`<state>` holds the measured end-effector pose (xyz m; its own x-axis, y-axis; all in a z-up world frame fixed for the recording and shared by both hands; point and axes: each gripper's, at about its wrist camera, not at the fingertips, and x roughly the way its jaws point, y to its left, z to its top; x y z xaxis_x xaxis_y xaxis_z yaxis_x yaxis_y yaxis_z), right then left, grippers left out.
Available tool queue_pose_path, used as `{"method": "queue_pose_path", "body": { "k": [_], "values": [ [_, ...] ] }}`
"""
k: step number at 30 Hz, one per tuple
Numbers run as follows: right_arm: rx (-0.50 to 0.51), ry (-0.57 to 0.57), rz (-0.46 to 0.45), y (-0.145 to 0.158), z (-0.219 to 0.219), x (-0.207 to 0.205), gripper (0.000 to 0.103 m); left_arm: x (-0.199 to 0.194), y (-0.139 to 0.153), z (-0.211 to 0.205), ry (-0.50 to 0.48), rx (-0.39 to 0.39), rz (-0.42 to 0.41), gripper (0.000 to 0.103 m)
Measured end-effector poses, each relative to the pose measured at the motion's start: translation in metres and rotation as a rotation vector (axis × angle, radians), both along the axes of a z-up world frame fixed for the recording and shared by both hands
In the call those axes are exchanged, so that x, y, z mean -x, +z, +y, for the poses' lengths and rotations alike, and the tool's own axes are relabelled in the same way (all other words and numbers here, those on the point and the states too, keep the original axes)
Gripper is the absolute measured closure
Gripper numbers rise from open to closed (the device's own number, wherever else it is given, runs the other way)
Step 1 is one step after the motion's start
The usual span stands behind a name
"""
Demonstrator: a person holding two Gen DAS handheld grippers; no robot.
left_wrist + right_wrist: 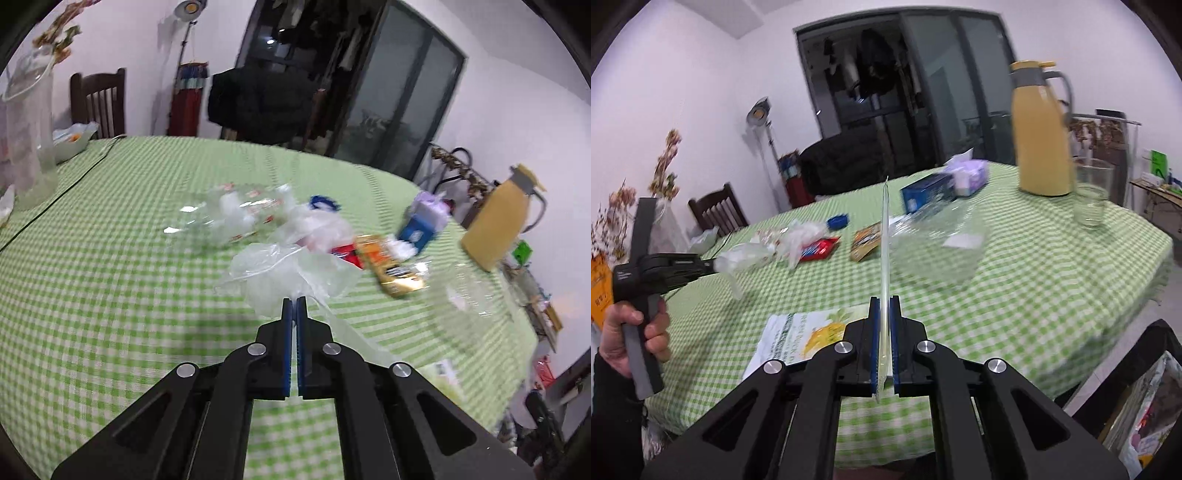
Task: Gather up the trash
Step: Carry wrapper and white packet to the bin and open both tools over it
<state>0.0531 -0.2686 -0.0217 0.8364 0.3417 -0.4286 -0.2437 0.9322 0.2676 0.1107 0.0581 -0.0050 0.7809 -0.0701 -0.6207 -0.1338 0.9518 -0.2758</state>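
Clear film (291, 273) is pinched in the left gripper (294, 301), lifted off the table (110, 258). Right gripper (885, 306) clamps a plastic sheet's (885, 240) edge. Best keep both squeezes firm and carry steadily to the bin (1145, 398), avoiding the wrappers (391, 266).

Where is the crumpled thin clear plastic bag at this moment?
The crumpled thin clear plastic bag is pinched in the shut left gripper, above the green checked tablecloth. In the right wrist view it hangs at left, near the red snack wrapper.
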Motion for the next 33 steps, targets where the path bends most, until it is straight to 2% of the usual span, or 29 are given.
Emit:
{"method": "queue_pose_path", "body": {
  "k": [8,15,17,20,28,33],
  "values": [
    [-0.071,-0.139,-0.018,-0.002,-0.071,0.017,0.098,0.005,0.038,-0.064,-0.141,-0.021,-0.059,0.103],
    [-0.102,-0.310,-0.004,-0.019,-0.147,0.042,0.098,0.000,0.042,-0.141,-0.296,-0.054,-0.044,0.103],
    [-0.093,-0.374,0.022,-0.031,-0.172,0.052,0.098,-0.001,0.041,-0.169,-0.371,-0.055,-0.038,0.103],
    [-0.075,-0.468,0.069,-0.052,-0.205,0.067,0.098,-0.007,0.037,-0.199,-0.455,-0.007,0.003,0.103],
    [-0.156,-0.672,0.228,-0.113,-0.285,0.107,0.097,0.002,0.035,-0.294,-0.646,-0.077,0.005,0.103],
    [-0.166,-0.732,0.327,-0.147,-0.300,0.116,0.097,0.009,0.022,-0.354,-0.766,-0.101,0.053,0.103]
  ]
}}
